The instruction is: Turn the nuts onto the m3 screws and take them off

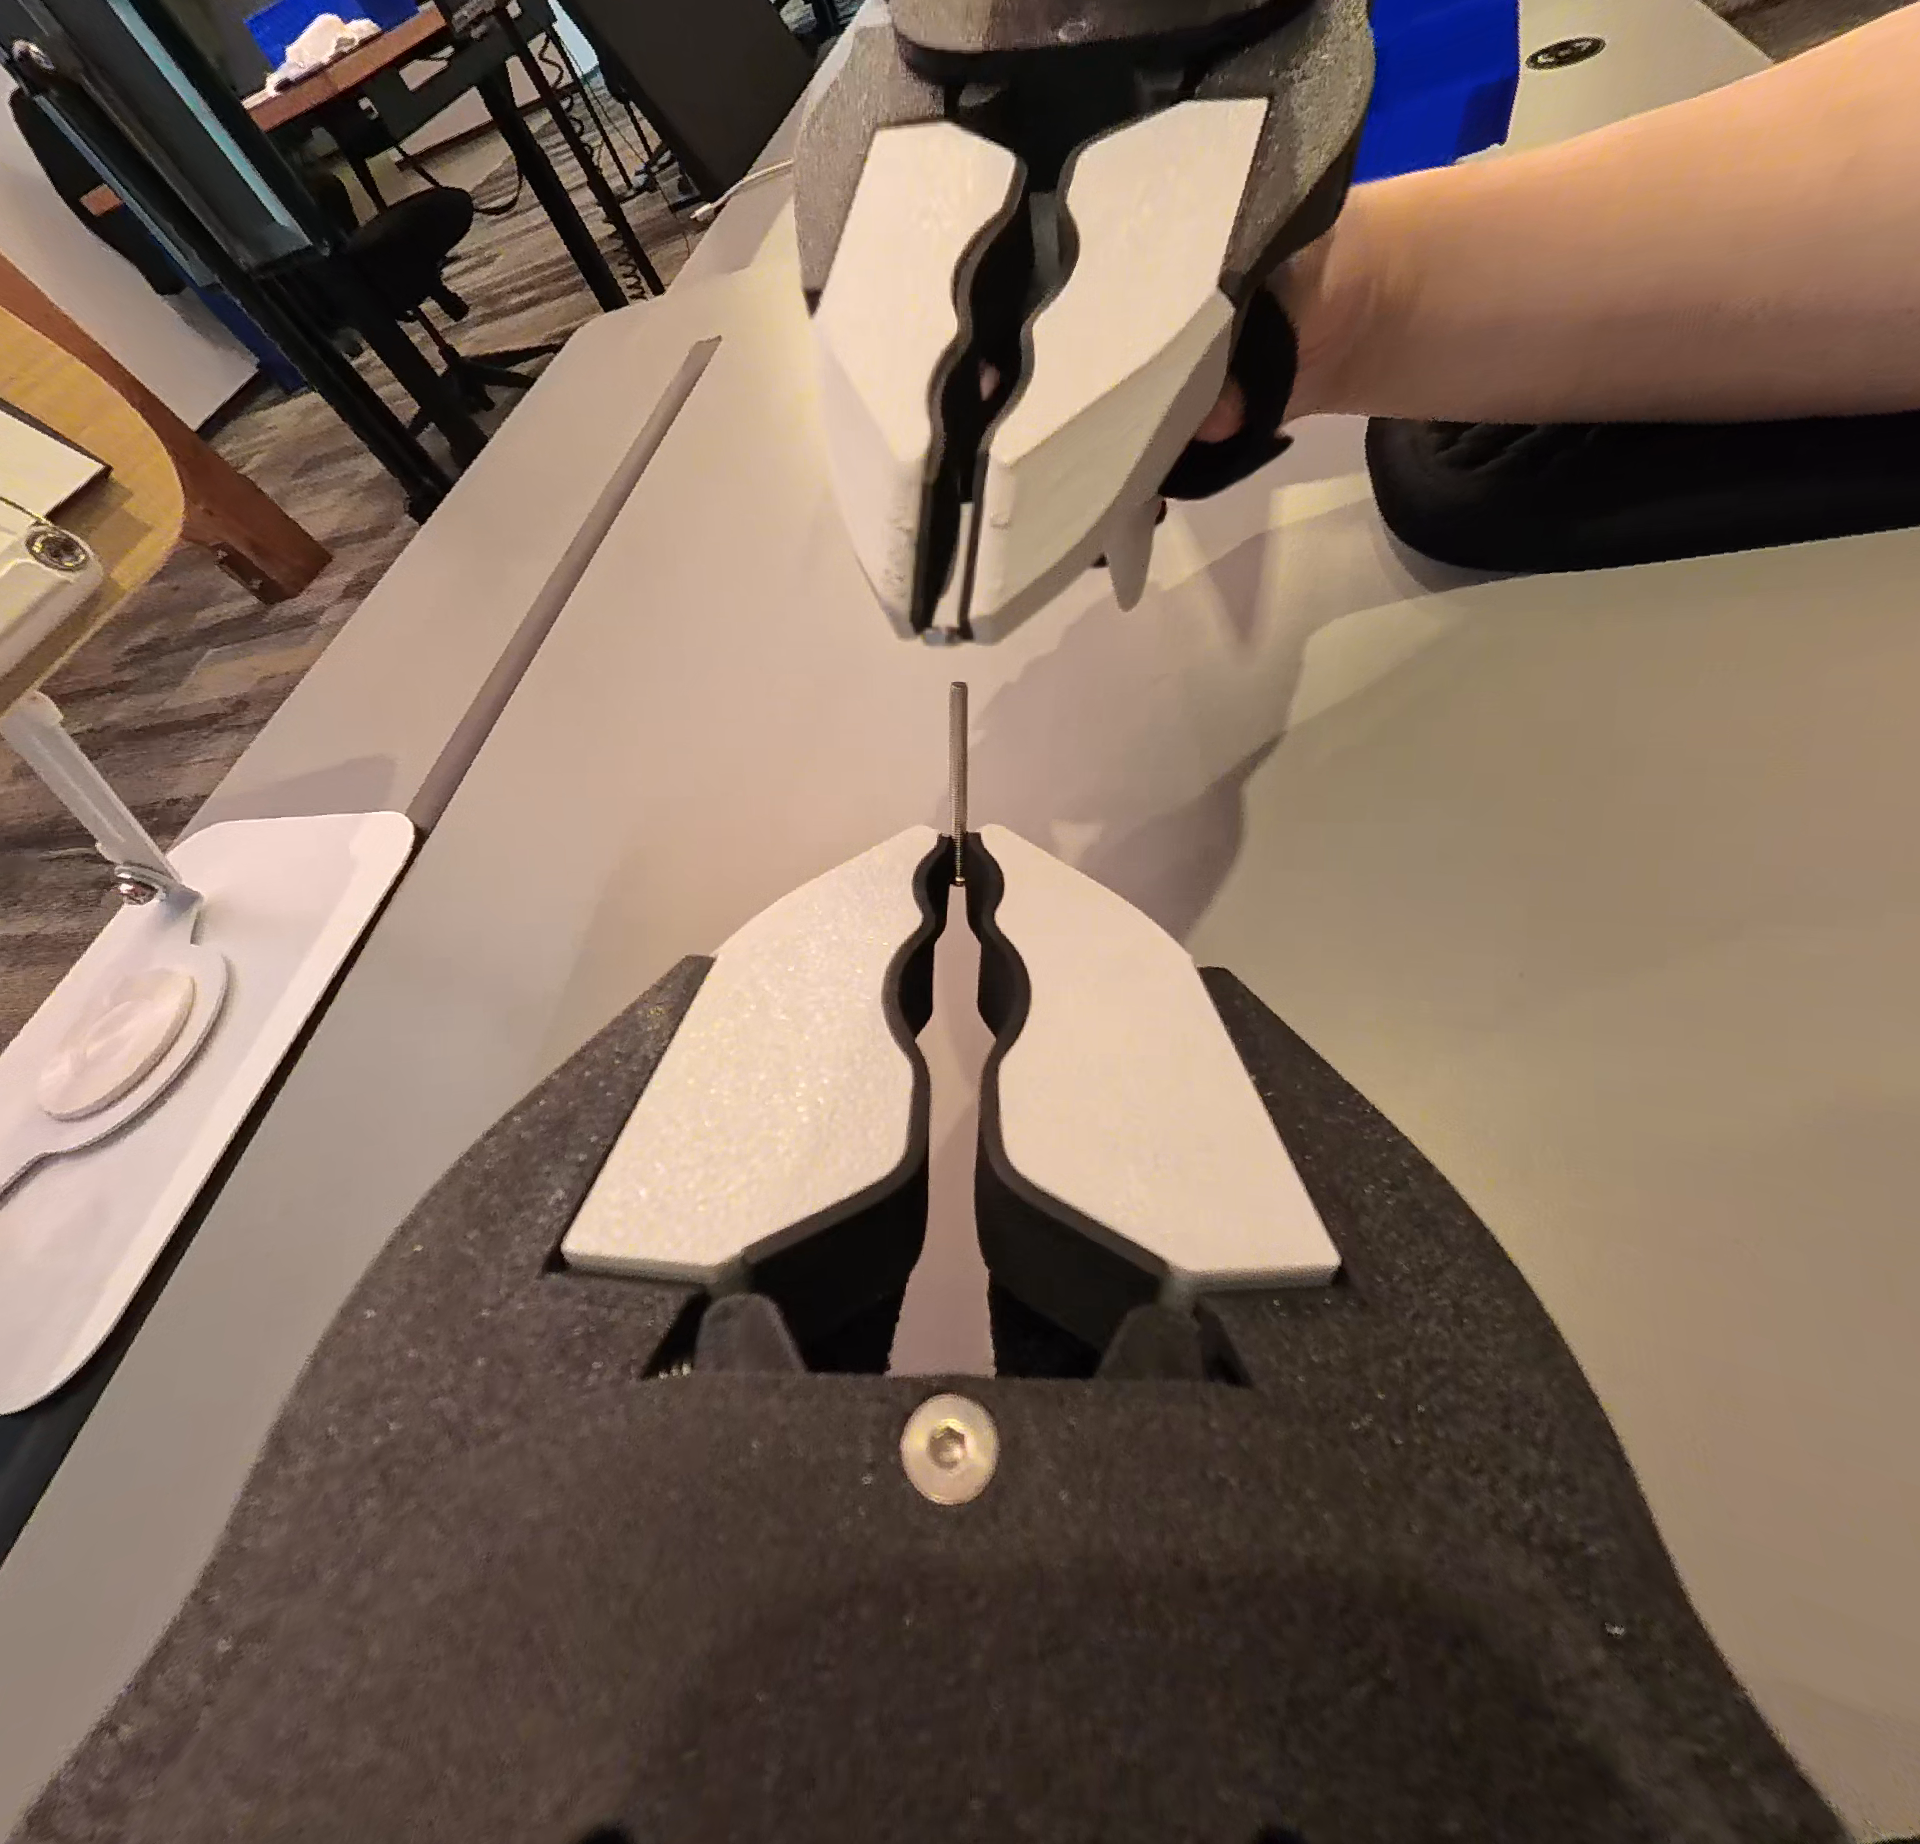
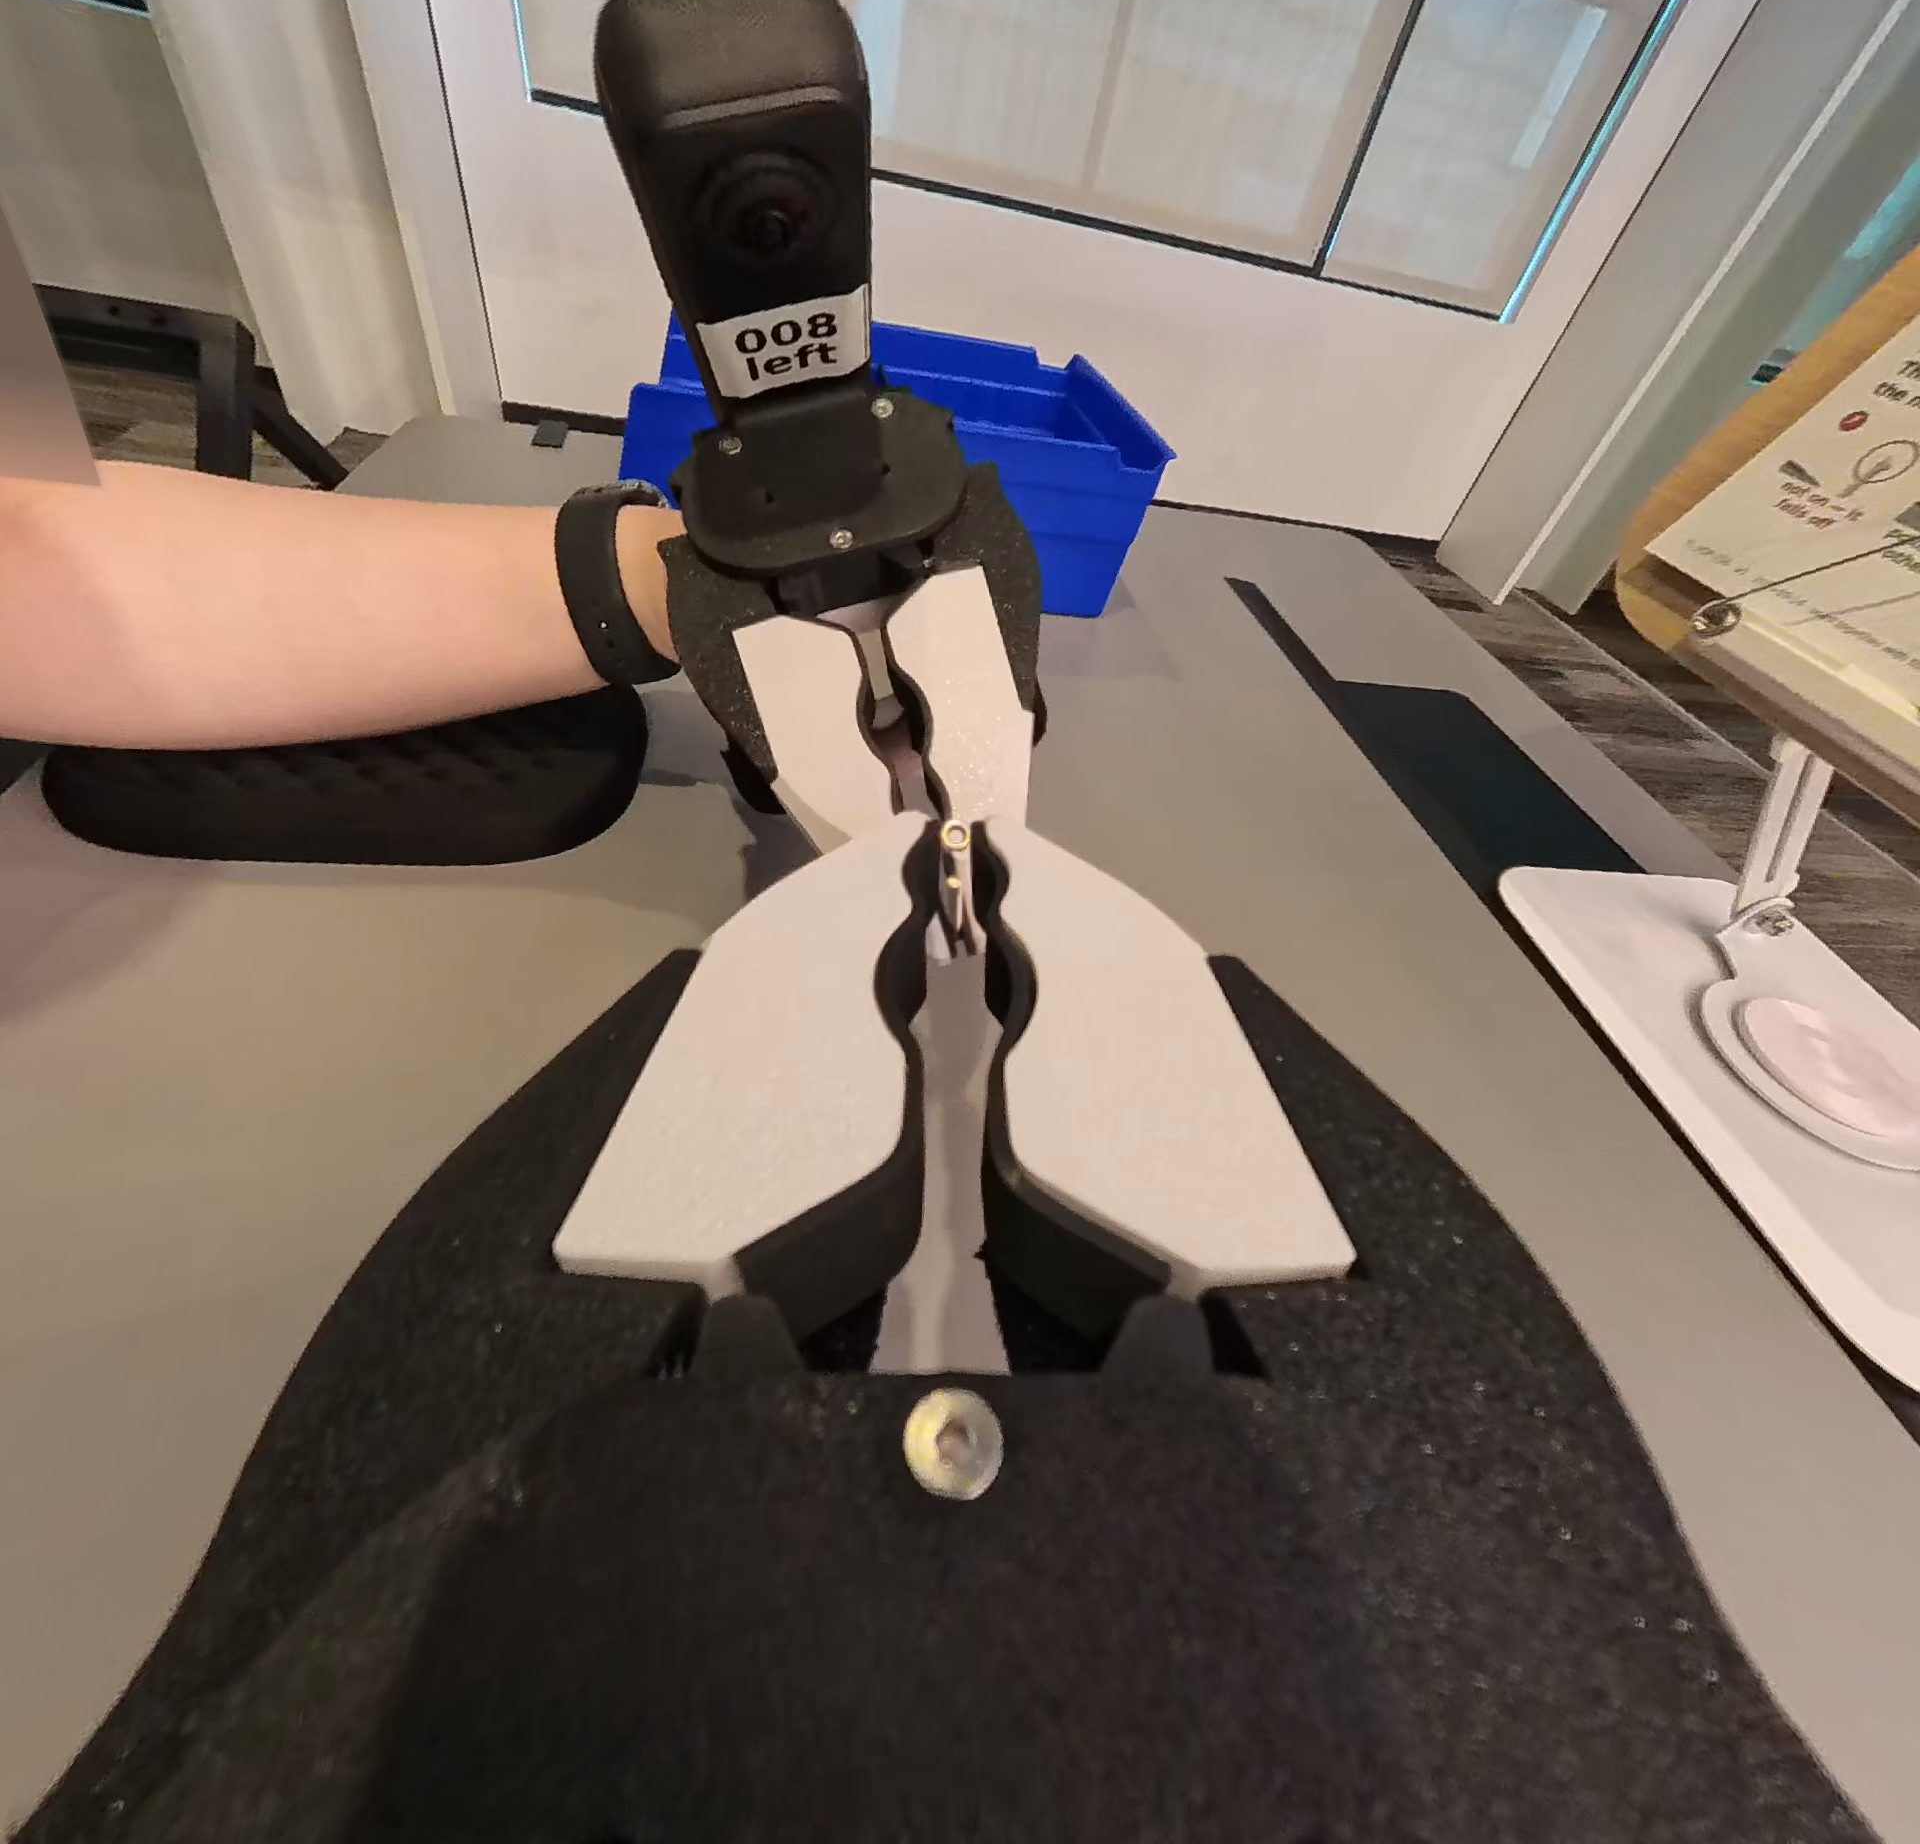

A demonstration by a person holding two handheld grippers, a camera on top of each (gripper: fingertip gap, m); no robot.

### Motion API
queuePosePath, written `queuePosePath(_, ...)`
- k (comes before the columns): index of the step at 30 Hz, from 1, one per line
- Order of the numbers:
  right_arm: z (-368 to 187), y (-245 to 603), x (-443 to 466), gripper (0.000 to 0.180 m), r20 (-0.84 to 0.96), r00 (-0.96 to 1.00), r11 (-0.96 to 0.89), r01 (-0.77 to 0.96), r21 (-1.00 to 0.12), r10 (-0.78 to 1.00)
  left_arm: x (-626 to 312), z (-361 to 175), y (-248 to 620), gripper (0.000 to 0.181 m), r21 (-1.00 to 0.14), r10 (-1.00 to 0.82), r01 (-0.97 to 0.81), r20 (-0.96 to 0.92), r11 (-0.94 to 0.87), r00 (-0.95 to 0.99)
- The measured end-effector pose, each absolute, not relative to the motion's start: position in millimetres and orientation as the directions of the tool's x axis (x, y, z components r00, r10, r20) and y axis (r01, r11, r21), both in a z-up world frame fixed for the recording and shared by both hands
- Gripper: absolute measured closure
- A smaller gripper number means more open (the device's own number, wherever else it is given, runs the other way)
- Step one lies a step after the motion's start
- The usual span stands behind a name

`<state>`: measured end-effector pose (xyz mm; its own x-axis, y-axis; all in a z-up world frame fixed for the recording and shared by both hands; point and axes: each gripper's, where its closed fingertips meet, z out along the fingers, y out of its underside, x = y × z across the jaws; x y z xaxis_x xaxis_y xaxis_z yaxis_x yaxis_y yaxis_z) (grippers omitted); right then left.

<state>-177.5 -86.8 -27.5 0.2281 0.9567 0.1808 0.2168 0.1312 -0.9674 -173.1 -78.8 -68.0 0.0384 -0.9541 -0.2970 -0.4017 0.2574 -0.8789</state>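
Left gripper (image 1: 957,844) fingers pinch the screw (image 1: 956,760), nut (image 2: 954,836) apart.

Shiny metal screw (image 1: 956,760), matt grey table (image 1: 1455,963)

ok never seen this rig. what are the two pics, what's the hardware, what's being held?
There is no robot arm here. A person holds a handheld two-finger gripper in each hand, and each gripper carries a camera that looks forward along its own fingers.

In the left wrist view, the left gripper fills the foreground, shut on a thin screw that sticks out beyond its tips. Facing it is the right gripper, with something small and metallic pinched at its tips, probably the nut. It is just short of the screw's tip, not on it yet.

The right wrist view is the same moment from the opposite side: its own fingers are near, and the left gripper with its black camera is beyond.

On the grey table lie a black wrist rest, a blue bin and a white stand base.
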Motion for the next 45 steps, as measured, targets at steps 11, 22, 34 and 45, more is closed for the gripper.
queuePosePath(11, -29.5, -87.2, -177.5, 0.175, 0.266, 0.244, 0.198, 0.271, -0.942, 0.932, -175.9, -63.9, -78.6, 0.179, -0.881, -0.952, -0.394, -0.303, 0.261, 0.048)
queuePosePath(22, -31.1, -87.4, -177.9, 0.175, 0.258, 0.239, 0.191, 0.272, -0.943, 0.936, -175.1, -61.5, -80.3, 0.179, -0.883, -0.950, -0.386, -0.308, 0.269, 0.043)
queuePosePath(34, -26.5, -84.5, -177.9, 0.175, 0.242, 0.265, 0.178, 0.242, -0.954, 0.934, -175.1, -56.8, -77.9, 0.179, -0.891, -0.949, -0.369, -0.308, 0.264, 0.066)
queuePosePath(45, -17.5, -72.3, -182.0, 0.175, 0.235, 0.377, 0.177, 0.182, -0.967, 0.896, -179.0, -47.4, -65.2, 0.179, -0.900, -0.932, -0.350, -0.328, 0.260, 0.152)
